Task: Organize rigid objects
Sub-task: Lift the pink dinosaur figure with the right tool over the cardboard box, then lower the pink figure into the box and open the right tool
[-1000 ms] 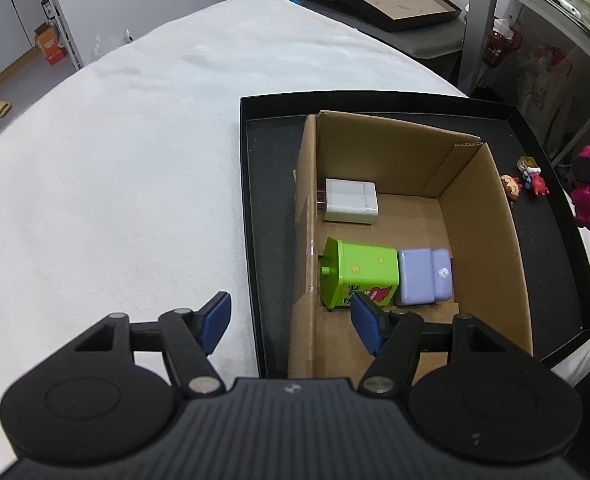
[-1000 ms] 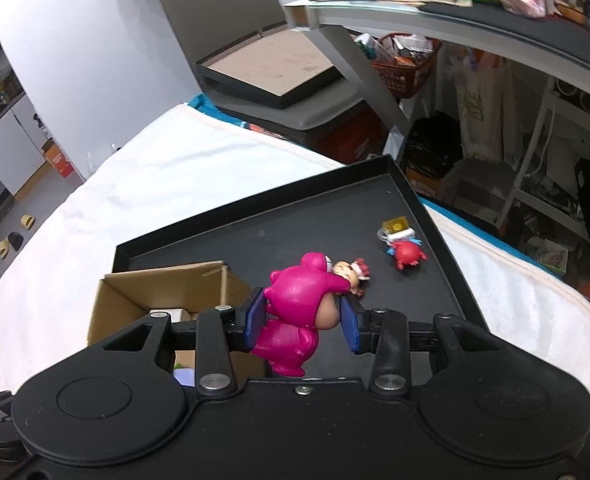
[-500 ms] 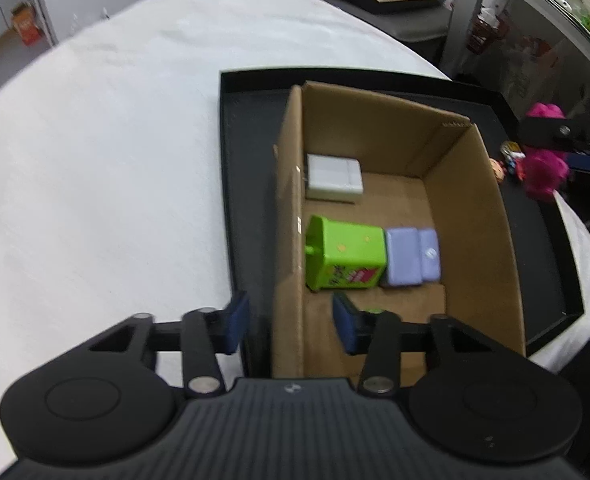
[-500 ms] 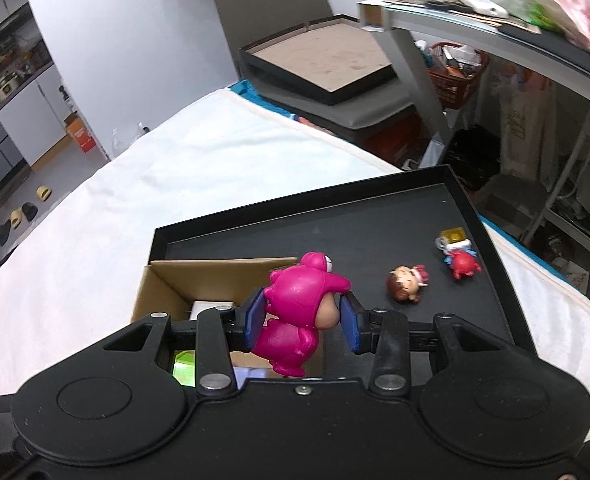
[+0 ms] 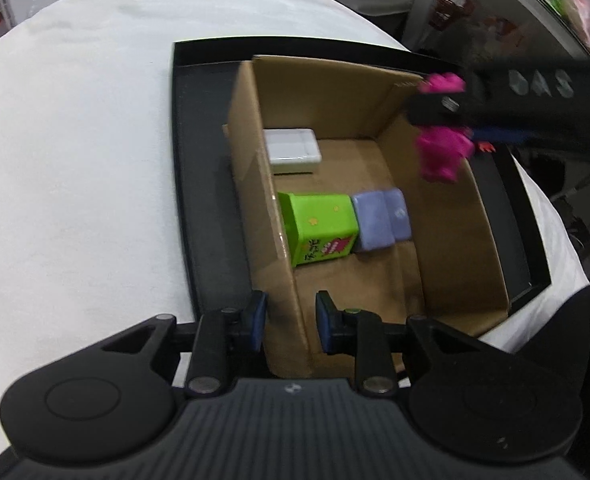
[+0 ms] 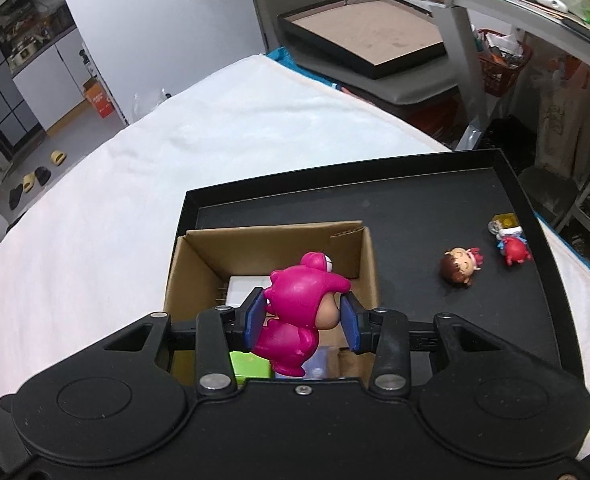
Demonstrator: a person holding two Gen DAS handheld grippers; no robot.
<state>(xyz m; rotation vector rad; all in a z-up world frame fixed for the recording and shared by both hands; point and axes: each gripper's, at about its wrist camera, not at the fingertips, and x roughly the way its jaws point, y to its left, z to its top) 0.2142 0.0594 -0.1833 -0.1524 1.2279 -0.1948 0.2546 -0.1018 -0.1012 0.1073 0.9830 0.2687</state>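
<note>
In the left wrist view, the pink figurine (image 5: 441, 152) and the right hand-held gripper (image 5: 447, 120) clamped on it are smeared by motion blur. In the right wrist view, that gripper's black body hides most of the green box (image 6: 251, 366) and the purple block (image 6: 319, 362). The pink figurine covers part of the white box (image 6: 245, 290).

White-covered table (image 6: 199, 160), grey chair (image 6: 399, 84), cluttered shelf (image 6: 535, 4), pale walls (image 6: 155, 12).
</note>
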